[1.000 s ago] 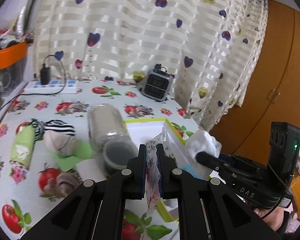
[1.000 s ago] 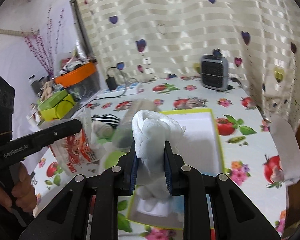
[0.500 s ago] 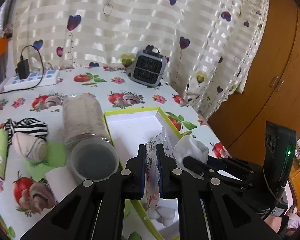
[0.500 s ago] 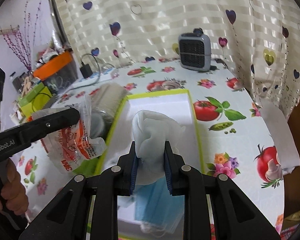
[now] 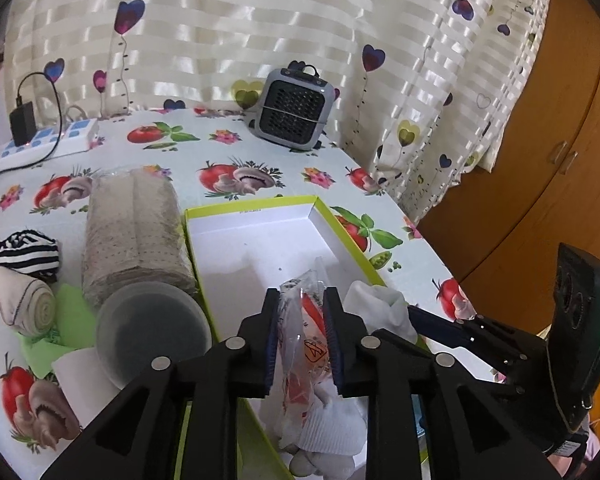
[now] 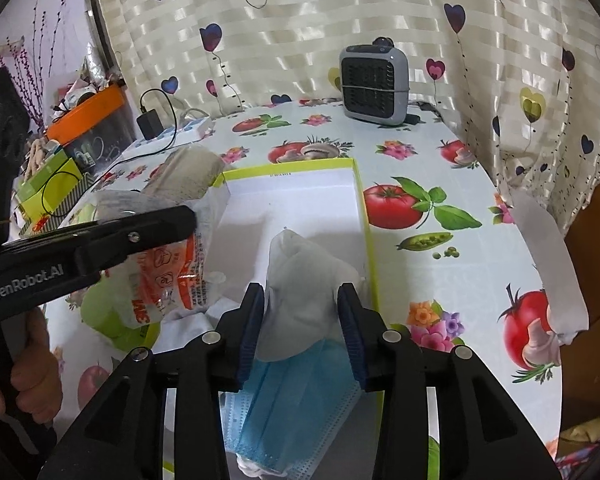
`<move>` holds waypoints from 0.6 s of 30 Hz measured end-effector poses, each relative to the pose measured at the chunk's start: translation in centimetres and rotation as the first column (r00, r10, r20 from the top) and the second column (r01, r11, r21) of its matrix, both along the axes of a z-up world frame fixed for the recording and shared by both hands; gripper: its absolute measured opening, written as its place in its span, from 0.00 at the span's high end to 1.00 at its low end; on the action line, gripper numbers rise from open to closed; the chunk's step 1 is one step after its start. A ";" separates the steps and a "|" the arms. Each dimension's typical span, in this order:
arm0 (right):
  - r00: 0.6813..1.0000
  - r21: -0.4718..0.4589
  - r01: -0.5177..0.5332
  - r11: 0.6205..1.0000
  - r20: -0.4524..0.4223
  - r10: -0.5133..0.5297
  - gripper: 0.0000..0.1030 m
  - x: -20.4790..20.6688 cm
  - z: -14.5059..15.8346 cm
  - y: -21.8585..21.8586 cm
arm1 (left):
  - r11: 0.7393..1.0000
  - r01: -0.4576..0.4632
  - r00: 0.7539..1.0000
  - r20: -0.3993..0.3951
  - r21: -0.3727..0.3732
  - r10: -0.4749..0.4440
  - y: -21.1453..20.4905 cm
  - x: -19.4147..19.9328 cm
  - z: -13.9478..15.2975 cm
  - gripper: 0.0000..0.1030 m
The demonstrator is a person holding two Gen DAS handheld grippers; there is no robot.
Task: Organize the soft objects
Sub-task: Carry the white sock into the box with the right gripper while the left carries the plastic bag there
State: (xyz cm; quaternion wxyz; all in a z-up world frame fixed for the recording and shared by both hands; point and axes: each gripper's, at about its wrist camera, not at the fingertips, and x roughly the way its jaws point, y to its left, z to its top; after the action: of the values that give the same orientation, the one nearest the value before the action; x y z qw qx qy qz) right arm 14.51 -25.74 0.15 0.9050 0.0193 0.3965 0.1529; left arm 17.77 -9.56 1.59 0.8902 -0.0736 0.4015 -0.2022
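Both grippers sit over the near end of the yellow-edged box (image 6: 362, 200), dropping their loads in. The left gripper (image 5: 302, 334) has just been opening; the clear printed packet (image 5: 306, 336) stands upright between its jaws, pads no longer squeezing it, its lower end already on the white bundle in the box. The right gripper (image 6: 302, 322) has also just been opening: jaws spread, white sock (image 6: 304, 280) loose in the gap, slumped on the blue face mask (image 6: 288, 412) on the box floor. Key relation: both items lie straight ahead of and below their own fingers, inside the box walls, so a straight lift-out looks like the next move. The packet's long axis runs along the fingers. Leftover soft things, the striped socks (image 5: 24, 250) and beige sock roll (image 5: 20, 306), lie left of the box, nearer the left hand.
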 end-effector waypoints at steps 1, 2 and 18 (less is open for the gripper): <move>1.000 0.000 -0.002 1.000 0.002 0.002 0.62 0.0 0.1 0.0 | 1.000 -0.002 1.000 0.000 0.002 0.002 0.0 0.0 0.0 0.78; 1.000 0.001 -0.003 1.000 0.004 0.003 0.62 -0.1 0.2 0.0 | 1.000 -0.002 1.000 0.002 0.003 0.002 0.1 -0.1 0.1 0.77; 0.999 0.021 -0.003 1.000 0.039 0.002 0.62 -1.1 1.3 0.0 | 0.999 -0.019 0.998 0.064 -0.032 0.021 1.5 0.5 2.6 0.69</move>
State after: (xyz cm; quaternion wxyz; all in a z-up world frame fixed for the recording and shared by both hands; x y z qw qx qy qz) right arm 13.37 -25.72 1.50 0.9121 0.0252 0.3771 0.1587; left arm 18.23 -8.07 4.22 0.9035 -0.0850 0.3685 -0.2017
